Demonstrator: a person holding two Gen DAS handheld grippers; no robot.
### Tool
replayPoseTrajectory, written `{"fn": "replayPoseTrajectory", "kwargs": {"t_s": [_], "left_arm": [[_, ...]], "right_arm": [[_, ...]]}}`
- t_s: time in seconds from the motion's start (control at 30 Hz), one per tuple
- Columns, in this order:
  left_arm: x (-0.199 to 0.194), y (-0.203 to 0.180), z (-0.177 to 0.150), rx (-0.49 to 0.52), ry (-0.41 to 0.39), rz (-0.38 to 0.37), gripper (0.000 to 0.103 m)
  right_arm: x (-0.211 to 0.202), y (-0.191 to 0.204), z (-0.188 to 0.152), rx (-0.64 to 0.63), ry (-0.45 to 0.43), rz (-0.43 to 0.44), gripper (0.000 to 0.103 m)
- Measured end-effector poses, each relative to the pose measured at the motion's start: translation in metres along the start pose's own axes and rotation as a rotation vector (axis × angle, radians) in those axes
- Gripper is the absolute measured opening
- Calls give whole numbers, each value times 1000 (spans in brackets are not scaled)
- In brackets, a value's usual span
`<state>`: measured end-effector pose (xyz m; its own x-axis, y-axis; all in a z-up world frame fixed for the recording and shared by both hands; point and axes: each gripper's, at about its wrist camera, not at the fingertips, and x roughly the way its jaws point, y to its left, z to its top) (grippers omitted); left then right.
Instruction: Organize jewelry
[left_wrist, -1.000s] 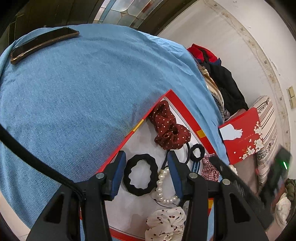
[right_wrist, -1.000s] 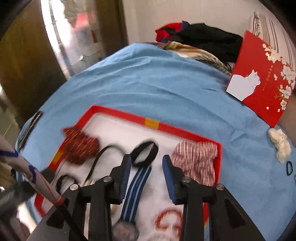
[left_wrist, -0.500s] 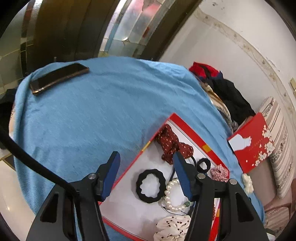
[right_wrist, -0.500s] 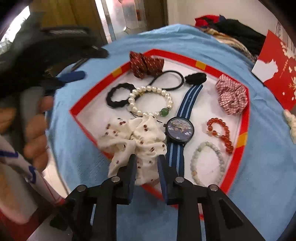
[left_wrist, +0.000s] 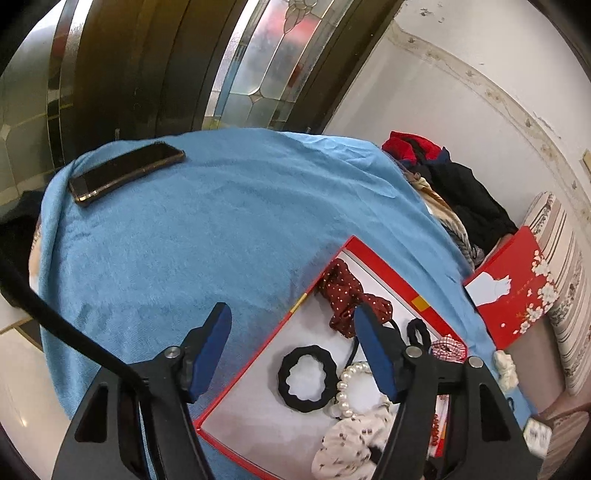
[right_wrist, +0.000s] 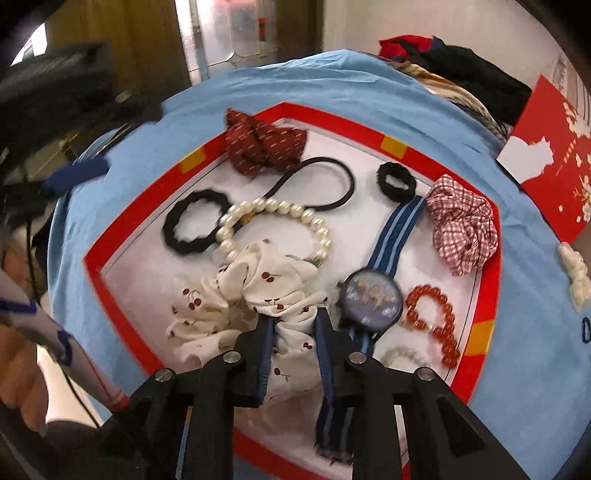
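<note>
Right wrist view has the right gripper (right_wrist: 293, 325) pinching the cherry-print scrunchie (right_wrist: 258, 295) at the tray's (right_wrist: 122, 236) near edge, so lift slowly, clear of the pearl bracelet (right_wrist: 280, 218); the left gripper (left_wrist: 291, 347) hangs spread.

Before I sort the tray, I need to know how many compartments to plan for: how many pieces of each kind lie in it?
Fabric scrunchies: 3 (cherry print, red check, dark red)
Black hair ties: 3 (wavy, thin loop, small)
Bead bracelets: 3 (pearl, red, pale)
Watches: 1
Total: 10
</note>
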<state>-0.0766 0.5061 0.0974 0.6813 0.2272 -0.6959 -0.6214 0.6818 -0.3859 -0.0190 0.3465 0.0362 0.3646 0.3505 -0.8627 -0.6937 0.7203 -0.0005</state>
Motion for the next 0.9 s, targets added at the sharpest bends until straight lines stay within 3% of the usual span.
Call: {"fn": "replayPoseTrajectory", "kwargs": {"t_s": [0.17, 0.27, 0.33, 0.37, 0.43, 0.53, 0.73, 0.8, 0.9], "left_arm": [[-8, -8, -1, 51, -58, 52, 76], [-22, -18, -4, 110, -133, 92, 80], [-33, -24, -6, 144, -180, 119, 83], [-39, -25, -7, 150, -206, 133, 83], [-56, -27, -8, 156, -282, 172, 84], [-87, -27, -13, 161, -392, 222, 95], [-161, -29, -40, 197, -631, 251, 103], [-180, -34, -48, 204, -644, 235, 103], [-198, -44, -66, 278, -561, 152, 103]], "right_arm": [[-13, 13, -18, -63, -8, -22, 24], [-36, 3, -25, -13, -68, -19, 28], [-53, -8, -31, 43, -110, -12, 44], [-67, -18, -37, 89, -144, -19, 48], [-84, -33, -49, 157, -175, -32, 51], [-101, -57, -74, 260, -185, -49, 53], [-127, -82, -134, 399, -165, -46, 54], [-137, -79, -147, 405, -175, -62, 55], [-148, -74, -158, 408, -194, -65, 56]]}}
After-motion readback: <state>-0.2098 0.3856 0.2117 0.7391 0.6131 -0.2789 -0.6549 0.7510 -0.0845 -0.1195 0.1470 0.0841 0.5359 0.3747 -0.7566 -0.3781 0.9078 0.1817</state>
